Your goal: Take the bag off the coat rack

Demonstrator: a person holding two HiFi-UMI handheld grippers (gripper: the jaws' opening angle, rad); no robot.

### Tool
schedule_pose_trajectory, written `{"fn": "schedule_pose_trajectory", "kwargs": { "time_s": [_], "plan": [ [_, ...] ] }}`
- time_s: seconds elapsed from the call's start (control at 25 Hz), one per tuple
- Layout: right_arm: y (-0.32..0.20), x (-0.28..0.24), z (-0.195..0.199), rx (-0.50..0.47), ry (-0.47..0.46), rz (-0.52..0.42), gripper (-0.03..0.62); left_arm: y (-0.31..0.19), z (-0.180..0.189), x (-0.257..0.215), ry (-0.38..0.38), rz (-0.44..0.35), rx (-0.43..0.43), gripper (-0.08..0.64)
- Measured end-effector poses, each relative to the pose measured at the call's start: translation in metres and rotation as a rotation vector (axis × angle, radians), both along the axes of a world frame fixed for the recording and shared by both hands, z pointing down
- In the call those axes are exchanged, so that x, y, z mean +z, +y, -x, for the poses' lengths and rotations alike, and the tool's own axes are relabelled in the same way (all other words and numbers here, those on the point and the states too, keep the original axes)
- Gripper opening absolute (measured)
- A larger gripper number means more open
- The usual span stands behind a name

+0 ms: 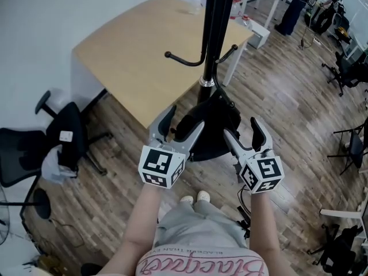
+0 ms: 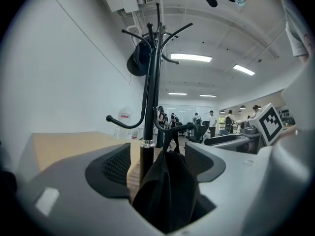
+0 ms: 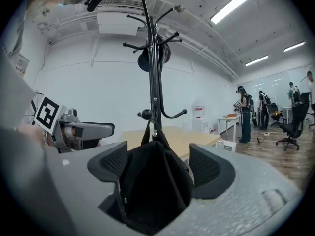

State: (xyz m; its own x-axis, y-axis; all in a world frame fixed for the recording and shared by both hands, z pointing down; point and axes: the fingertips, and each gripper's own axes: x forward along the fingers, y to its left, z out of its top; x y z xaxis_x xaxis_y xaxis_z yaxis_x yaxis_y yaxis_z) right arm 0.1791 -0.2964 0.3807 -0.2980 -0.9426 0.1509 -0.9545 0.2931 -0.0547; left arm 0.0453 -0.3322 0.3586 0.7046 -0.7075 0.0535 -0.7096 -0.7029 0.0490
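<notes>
both my grippers are open: the left gripper (image 1: 181,124) and the right gripper (image 1: 244,132) each have their jaws spread wide with the bag (image 1: 214,115) sitting between them, not squeezed. the bag is black and hangs low on the coat rack (image 1: 213,33), close against the rack's pole, with its straps (image 3: 145,132) looped over a lower hook (image 3: 146,114) of the rack. it looks like soft cloth, sagging and folded in on itself, so i judge it light and floppy, neither slippery nor fragile. it will give when clamped and swing if i pull on its body. the best hold, i think, is high up where the straps meet the top of the bag, just below the hook, so the loop can be lifted over the hook's knobbed end
</notes>
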Motion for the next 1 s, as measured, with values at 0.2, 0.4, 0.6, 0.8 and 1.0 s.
{"fn": "schedule_pose_trajectory", "kwargs": {
  "time_s": [0.2,0.4,0.6,0.8,1.0],
  "plan": [
    [-0.015,0.032,-0.010,-0.027,0.024,0.075,0.393,-0.005,-0.010,0.034,-0.017,0.094,0.003,0.345],
    [-0.026,0.071,-0.020,-0.021,0.057,0.165,0.387,-0.006,-0.017,0.071,-0.056,0.174,-0.010,0.337],
    [-0.037,0.101,-0.021,-0.046,0.041,0.226,0.387,-0.009,-0.021,0.105,-0.093,0.249,-0.028,0.324],
    [-0.050,0.124,-0.023,-0.055,0.061,0.269,0.382,-0.017,-0.021,0.127,-0.094,0.307,-0.071,0.308],
    [-0.065,0.145,-0.029,-0.051,0.083,0.314,0.342,-0.025,-0.029,0.142,-0.126,0.305,-0.071,0.303]
  ]
}}
